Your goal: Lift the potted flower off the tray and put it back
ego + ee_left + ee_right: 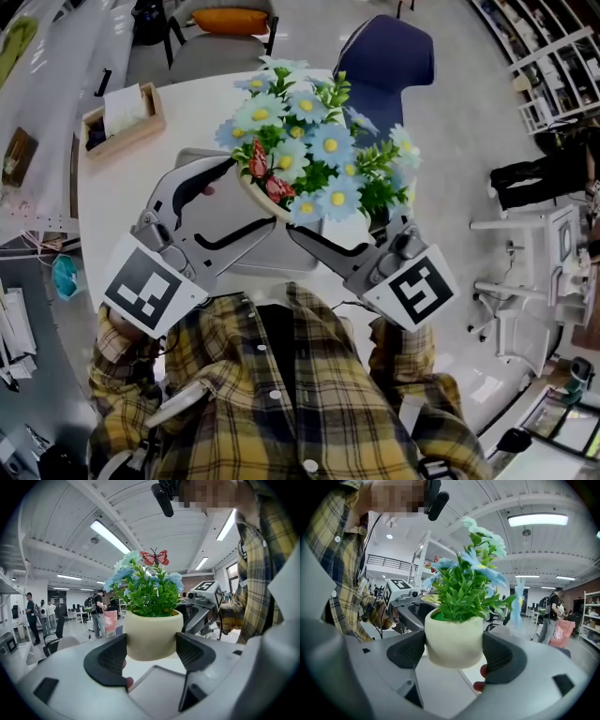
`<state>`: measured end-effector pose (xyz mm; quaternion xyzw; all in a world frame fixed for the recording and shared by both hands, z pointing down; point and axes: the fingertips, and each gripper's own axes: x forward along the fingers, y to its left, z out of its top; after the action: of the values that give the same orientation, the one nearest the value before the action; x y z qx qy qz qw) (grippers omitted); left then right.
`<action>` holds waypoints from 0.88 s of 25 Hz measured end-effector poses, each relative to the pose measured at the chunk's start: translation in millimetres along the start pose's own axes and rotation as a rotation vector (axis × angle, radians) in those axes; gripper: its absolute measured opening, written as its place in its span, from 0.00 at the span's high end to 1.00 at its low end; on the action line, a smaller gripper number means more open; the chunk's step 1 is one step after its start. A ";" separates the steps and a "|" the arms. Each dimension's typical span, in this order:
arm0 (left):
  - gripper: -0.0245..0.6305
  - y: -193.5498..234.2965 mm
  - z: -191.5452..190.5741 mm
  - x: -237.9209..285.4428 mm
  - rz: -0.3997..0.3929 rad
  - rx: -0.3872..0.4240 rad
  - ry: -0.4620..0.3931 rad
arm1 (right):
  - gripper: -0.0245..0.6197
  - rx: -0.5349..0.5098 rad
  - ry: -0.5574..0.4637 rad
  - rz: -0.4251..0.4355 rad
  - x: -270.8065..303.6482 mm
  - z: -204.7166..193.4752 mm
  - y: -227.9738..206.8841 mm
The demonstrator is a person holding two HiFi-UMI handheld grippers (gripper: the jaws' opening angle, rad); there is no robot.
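Observation:
The potted flower [314, 150] has blue daisies, green leaves and a red butterfly in a cream pot [151, 634]. It hangs a little above the grey tray [281, 255] on the white table. My left gripper [253, 192] is shut on the pot from the left, with its dark pads [110, 660] against both of the pot's sides. From the right, my right gripper [342, 230] is shut on the same pot [453, 644]; its pads [499, 658] press the pot's walls. The blossoms hide the pot's base in the head view.
A wooden box [122, 120] with papers stands at the table's far left. A blue chair [386, 56] and an orange-cushioned chair [230, 21] stand beyond the round table [112, 202]. A teal object [64, 277] lies off its left edge. People [98, 613] stand far off.

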<state>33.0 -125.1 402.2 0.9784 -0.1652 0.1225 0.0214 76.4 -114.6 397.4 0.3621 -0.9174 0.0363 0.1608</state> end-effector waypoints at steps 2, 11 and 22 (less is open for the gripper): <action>0.48 -0.2 -0.6 -0.1 0.004 -0.007 0.002 | 0.40 0.001 0.001 0.002 -0.3 -0.6 -0.1; 0.48 -1.7 -0.9 0.3 0.031 -0.039 0.015 | 0.40 -0.001 0.006 0.026 -1.0 -0.4 -0.7; 0.48 -6.8 -2.9 -3.7 0.030 -0.074 0.060 | 0.40 0.043 0.017 0.060 -2.2 -0.6 4.6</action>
<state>31.1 -117.2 404.1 0.9703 -0.1834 0.1457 0.0606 75.0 -109.6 397.5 0.3373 -0.9256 0.0639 0.1596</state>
